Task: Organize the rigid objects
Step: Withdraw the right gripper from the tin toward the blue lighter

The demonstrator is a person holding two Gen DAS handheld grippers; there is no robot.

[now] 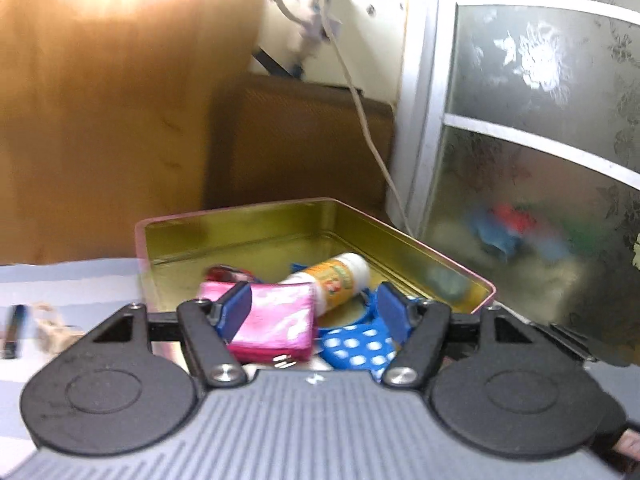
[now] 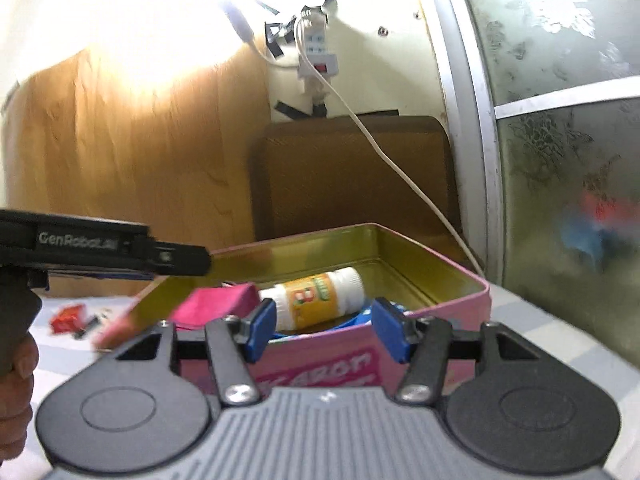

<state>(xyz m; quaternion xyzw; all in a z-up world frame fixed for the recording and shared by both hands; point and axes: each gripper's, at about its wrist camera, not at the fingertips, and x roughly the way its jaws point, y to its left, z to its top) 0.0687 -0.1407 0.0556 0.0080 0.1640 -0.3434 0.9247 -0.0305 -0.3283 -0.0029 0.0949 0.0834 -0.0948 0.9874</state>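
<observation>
Left wrist: fingers (image 1: 240, 312) parted above tin (image 1: 400, 236).

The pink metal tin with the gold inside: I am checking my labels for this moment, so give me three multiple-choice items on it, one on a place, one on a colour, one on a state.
1. Where is the white bottle with the orange label?
A. lying inside the tin
B. standing on the table
C. held in a gripper

2. What colour are the gripper pads?
A. red
B. blue
C. green

3. How is the tin?
A. lidded
B. upside down
C. open on top

Answers:
1 A: the white bottle lies on its side within the pink metal tin's walls.
2 B: the right gripper and left gripper have blue pads.
3 C: the gold inside shows, with no lid on.
</observation>
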